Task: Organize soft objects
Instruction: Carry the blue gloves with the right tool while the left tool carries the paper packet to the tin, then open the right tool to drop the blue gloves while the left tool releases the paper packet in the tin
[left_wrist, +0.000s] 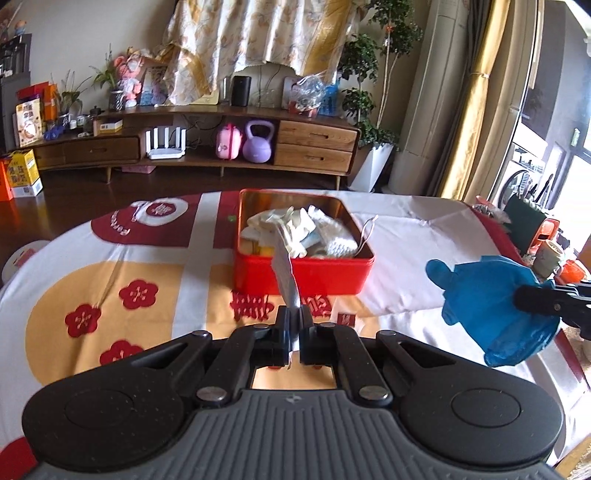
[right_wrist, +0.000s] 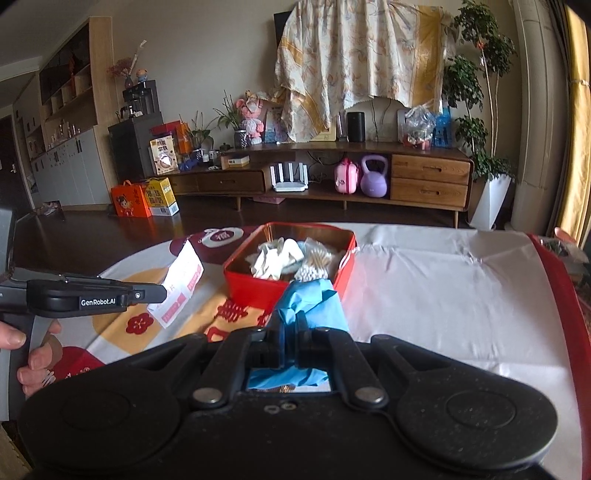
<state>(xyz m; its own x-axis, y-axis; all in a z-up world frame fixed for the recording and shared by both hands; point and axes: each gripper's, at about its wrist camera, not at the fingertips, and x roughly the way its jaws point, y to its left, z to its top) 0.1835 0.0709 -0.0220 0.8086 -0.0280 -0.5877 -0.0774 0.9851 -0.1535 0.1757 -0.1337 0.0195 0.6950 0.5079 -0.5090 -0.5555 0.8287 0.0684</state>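
Note:
A red tin box (left_wrist: 303, 271) stands on the table and holds white gloves and cotton items; it also shows in the right wrist view (right_wrist: 258, 284). My left gripper (left_wrist: 293, 314) is shut on a flat white packet (left_wrist: 284, 266), held edge-on in front of the box; the packet shows in the right wrist view (right_wrist: 181, 284) too. My right gripper (right_wrist: 291, 325) is shut on a blue glove (right_wrist: 314, 302), held above the table right of the box; the glove shows in the left wrist view (left_wrist: 491, 302).
A patterned red, yellow and white cloth (left_wrist: 122, 266) covers the table. A mug and clutter (left_wrist: 546, 251) sit at the table's right edge. A wooden TV cabinet (right_wrist: 332, 184) stands across the room.

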